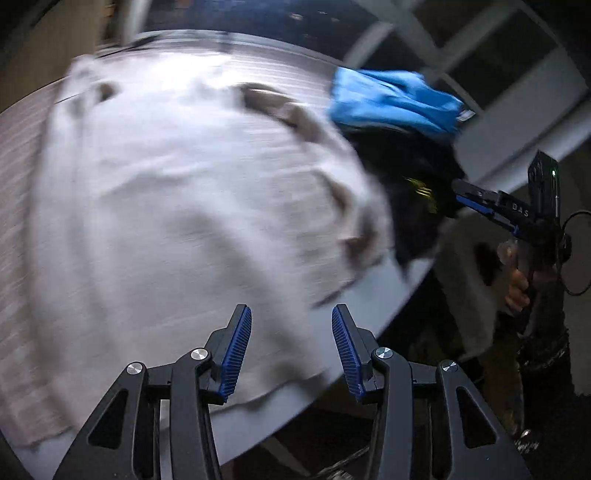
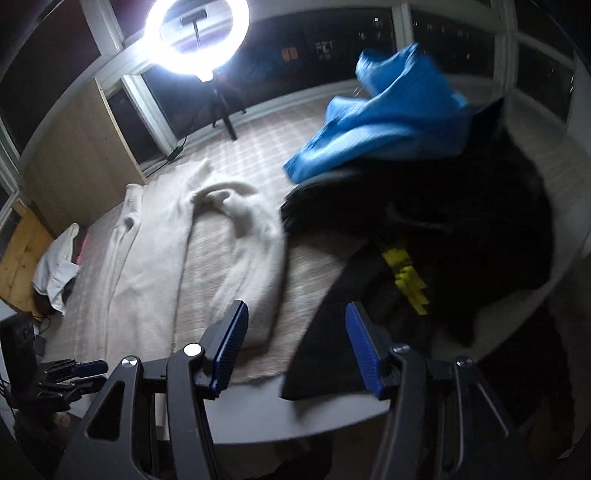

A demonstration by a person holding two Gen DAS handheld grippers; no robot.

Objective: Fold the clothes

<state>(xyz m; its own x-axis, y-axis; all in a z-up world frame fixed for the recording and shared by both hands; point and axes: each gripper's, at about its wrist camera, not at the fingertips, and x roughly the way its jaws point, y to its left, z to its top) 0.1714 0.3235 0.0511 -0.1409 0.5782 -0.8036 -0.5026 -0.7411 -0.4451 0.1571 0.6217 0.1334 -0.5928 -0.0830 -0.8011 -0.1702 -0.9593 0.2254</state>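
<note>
A ring light [image 2: 195,37] glares upper left over the table [image 2: 258,413]. Both the left gripper [image 1: 291,350] and right gripper [image 2: 295,350] tilt downward, half open, empty.

On the table [image 2: 258,417], the sweater [image 2: 207,258] lies toward nine o'clock, the dark garment [image 2: 443,229] toward three. The crumpled garment [image 2: 388,122] sits on the dark one at twelve o'clock. The ring light [image 2: 195,33] stands behind the table.

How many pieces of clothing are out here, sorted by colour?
White: 2, the white garment spread flat and a small white cloth at the far left edge.
Blue: 1, the blue garment.
Black: 1 black pile with a yellow print; it may be several.
Total: 4
</note>
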